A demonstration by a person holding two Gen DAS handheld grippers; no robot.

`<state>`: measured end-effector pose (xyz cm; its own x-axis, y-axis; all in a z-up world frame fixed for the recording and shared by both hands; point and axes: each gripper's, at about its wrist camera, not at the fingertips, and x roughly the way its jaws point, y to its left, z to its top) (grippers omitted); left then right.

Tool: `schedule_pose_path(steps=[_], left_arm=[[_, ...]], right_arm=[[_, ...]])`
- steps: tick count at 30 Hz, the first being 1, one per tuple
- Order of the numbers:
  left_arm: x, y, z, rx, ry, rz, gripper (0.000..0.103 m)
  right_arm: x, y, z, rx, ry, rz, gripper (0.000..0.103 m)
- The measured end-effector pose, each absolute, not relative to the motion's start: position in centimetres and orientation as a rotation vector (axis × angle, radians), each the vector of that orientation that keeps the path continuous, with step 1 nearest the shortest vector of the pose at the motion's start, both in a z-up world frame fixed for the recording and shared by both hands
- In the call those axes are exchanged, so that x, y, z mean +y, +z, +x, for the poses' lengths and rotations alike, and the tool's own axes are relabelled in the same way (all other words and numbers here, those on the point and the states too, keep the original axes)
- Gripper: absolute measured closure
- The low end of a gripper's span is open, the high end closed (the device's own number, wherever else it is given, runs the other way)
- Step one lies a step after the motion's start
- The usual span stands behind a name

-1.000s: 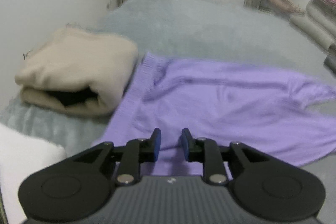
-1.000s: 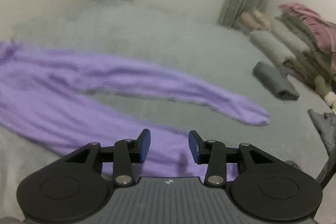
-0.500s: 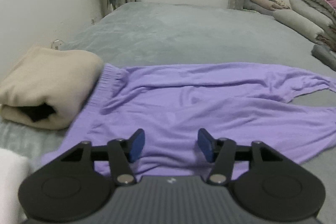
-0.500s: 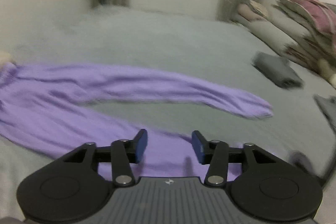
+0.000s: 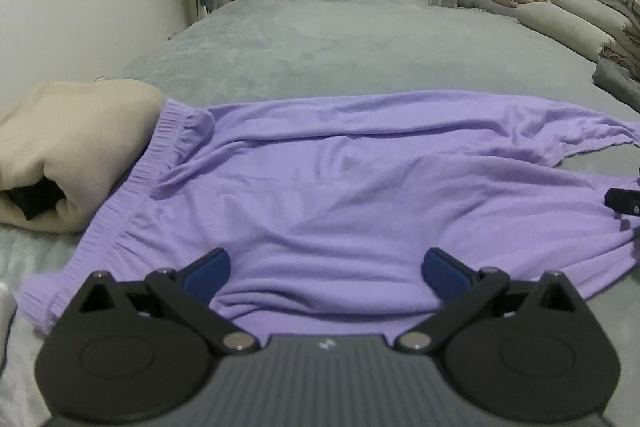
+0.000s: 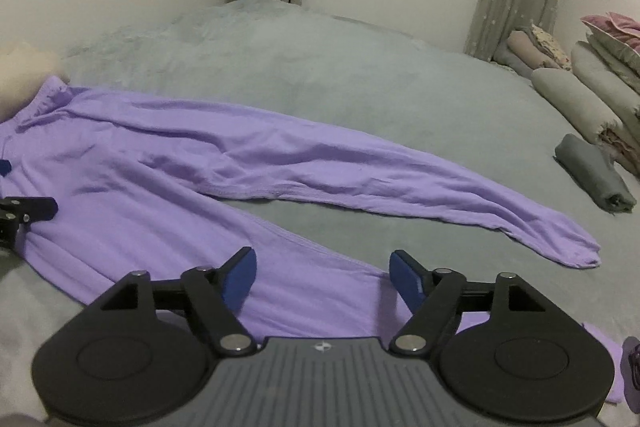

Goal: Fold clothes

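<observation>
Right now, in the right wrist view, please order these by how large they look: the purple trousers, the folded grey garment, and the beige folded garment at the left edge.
1. purple trousers, by far the largest.
2. folded grey garment.
3. beige folded garment, smallest as seen, but it is cut off by the picture edge, so its true size is unsure.

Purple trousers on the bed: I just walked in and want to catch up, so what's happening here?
A person with a gripper in each hand is folding clothes on the grey bed. The purple trousers lie spread flat, legs apart, waistband against a folded beige garment. The left gripper and right gripper hover over the near edge; their jaws have just been opening and hold nothing.
</observation>
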<state>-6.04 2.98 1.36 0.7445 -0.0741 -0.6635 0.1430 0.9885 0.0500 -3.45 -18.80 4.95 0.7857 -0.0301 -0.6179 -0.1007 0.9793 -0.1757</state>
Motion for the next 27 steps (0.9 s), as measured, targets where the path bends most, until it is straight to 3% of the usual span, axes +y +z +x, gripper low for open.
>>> schedule_pose_path(steps=[17,27], left_arm=[[2.6,1.2,-5.8,0.724,-0.113,0.110,0.000],[2.6,1.2,-5.8,0.723,-0.112,0.111,0.000]], right_arm=[[-18.1,4.5,-3.5,0.663,0.027,-0.252,0.016],[-17.6,4.5,-3.6,0.657,0.027,-0.279,0.016]])
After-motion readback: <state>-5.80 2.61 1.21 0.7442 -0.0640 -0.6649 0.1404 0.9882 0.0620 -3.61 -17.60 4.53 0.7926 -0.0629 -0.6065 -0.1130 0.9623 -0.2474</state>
